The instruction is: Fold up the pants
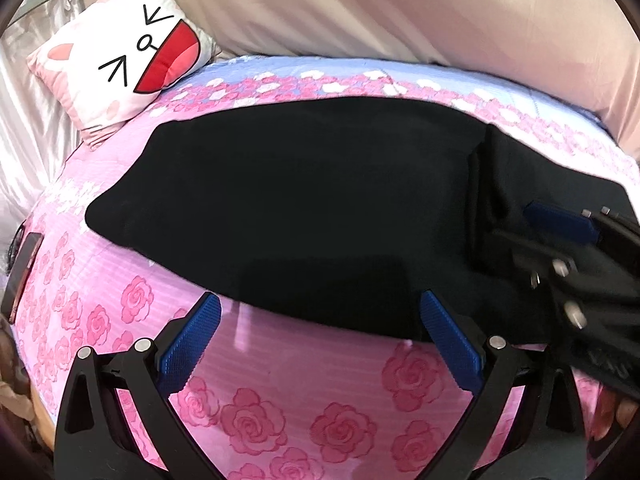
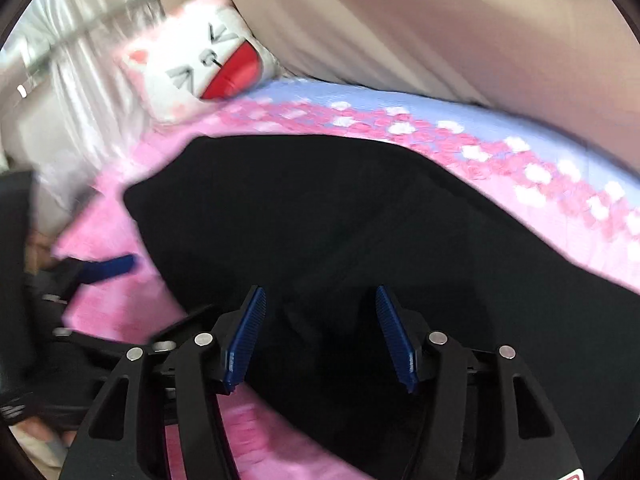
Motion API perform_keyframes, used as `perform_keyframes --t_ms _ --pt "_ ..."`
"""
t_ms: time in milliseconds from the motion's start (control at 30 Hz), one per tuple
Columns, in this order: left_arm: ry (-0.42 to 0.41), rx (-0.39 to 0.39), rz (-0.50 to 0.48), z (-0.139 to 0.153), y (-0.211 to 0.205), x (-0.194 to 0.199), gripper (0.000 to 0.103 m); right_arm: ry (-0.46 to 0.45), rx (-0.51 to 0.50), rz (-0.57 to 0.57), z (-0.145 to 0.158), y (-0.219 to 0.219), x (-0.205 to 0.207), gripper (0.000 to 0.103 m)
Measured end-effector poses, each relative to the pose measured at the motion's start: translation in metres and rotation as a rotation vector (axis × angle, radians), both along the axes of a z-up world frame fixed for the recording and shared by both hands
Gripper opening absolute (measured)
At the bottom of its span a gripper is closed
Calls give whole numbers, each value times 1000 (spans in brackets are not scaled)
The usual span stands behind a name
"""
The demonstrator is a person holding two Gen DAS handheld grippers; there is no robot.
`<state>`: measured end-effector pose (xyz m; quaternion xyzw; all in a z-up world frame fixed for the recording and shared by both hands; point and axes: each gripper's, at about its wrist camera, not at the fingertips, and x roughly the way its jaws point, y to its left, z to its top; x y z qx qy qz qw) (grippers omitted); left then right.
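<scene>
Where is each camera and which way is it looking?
Left wrist: on the left gripper, looking down across black pants on the rose bedspread; right gripper shows at the right.
Right wrist: on the right gripper, over the pants; blurred.
Both see the cat pillow and beige curtain.

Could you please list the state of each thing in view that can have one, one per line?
Pants: lying flat on the bedspread, partly folded, a raised fold at the right end.
Left gripper: open, at the pants' near edge, holding nothing.
Right gripper: open over the pants, pads not pressing.
Pillow: propped up at the bed's far corner.
</scene>
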<state>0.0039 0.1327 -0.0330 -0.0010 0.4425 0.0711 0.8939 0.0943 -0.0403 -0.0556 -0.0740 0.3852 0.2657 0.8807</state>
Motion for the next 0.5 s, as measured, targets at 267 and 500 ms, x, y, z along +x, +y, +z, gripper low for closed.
perform_keyframes --t_ms 267,500 --pt "15 -16 9 -3 2 1 98 23 98 -4 19 -3 -1 9" --pt "29 -9 5 -8 -2 4 98 82 92 9 -9 0 6 16"
